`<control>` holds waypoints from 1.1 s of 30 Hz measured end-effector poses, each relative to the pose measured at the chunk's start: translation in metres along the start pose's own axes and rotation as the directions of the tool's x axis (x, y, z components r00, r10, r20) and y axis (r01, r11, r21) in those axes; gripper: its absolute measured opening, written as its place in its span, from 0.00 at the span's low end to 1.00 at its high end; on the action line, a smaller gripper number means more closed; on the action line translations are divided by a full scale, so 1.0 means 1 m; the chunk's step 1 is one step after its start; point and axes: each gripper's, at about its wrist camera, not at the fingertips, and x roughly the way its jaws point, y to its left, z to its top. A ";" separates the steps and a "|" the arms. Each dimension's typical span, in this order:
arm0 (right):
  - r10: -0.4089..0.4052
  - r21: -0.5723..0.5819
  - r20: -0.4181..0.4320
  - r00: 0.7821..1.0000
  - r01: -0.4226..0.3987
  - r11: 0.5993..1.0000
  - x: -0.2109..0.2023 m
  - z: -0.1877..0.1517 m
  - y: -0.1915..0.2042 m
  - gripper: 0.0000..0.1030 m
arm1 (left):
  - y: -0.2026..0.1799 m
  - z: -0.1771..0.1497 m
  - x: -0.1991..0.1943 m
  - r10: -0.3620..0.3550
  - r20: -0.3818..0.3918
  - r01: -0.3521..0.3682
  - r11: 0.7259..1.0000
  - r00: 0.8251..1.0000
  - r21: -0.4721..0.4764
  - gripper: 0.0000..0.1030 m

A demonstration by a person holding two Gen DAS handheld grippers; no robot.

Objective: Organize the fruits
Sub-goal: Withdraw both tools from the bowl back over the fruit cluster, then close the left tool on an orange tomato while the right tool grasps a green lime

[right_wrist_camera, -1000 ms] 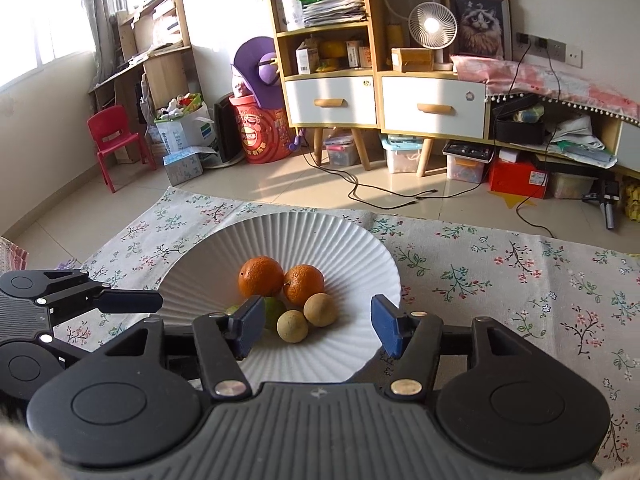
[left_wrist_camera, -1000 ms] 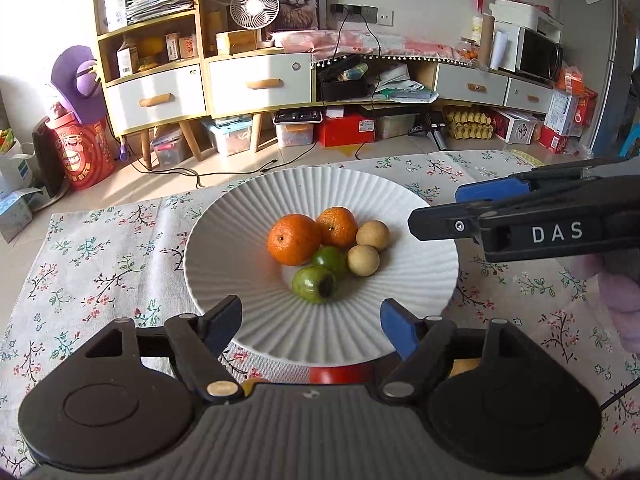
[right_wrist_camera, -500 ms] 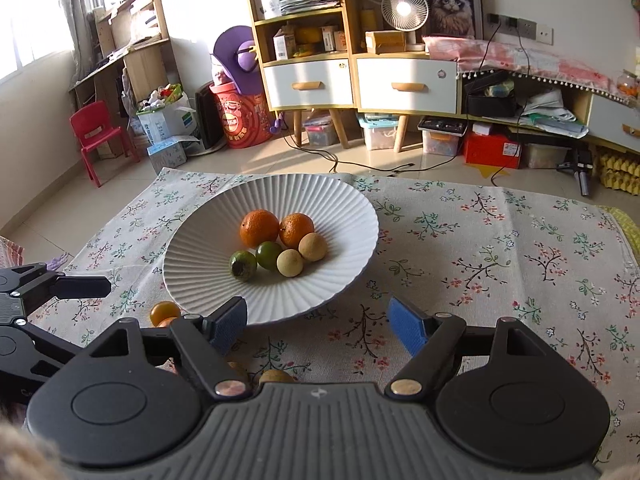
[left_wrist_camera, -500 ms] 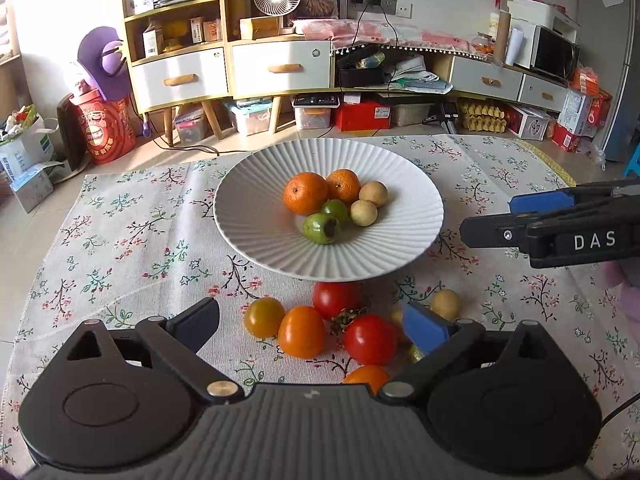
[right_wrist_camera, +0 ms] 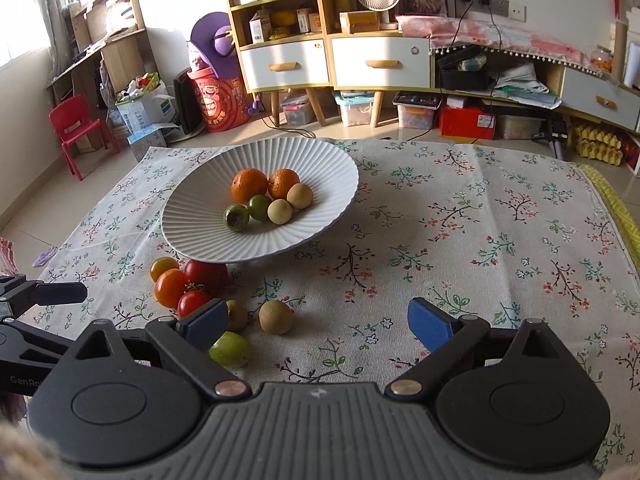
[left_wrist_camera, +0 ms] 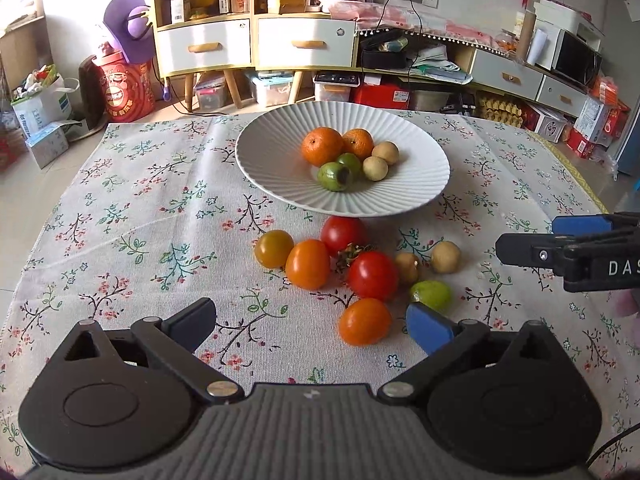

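Left tool: hovering low over the flowered cloth on the counter, jaws standing wide, gripping nothing. Right tool: likewise gaping wide and empty, hanging over the cloth to the right of the loose fruit. White ribbed plate: sitting beyond both tools, carrying two oranges, two green fruits and two small tan fruits, all clustered and touching. Loose fruit: lying on the cloth between the plate and the left tool, comprising two red tomatoes, two orange tomatoes, a yellow tomato, two tan fruits and a green fruit. The nearest orange tomato is lying just ahead of the left tool's blue right finger. In the right wrist view, the green fruit is peeking out just beside the right tool's left finger.
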 end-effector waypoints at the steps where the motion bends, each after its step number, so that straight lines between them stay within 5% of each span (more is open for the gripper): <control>1: -0.003 0.004 -0.011 1.000 0.003 1.000 0.001 -0.004 0.001 0.94 | 0.000 -0.002 0.001 -0.001 -0.006 0.001 1.000 1.000 0.000 0.95; 17: -0.039 -0.058 -0.099 0.994 0.034 0.998 0.015 -0.038 0.005 0.97 | -0.009 -0.035 0.024 0.014 -0.029 -0.012 0.999 0.999 0.044 0.95; 33: -0.068 -0.091 -0.092 0.993 0.060 0.994 0.022 -0.042 0.003 0.99 | -0.017 -0.033 0.030 -0.032 0.073 0.028 0.999 0.997 0.047 0.92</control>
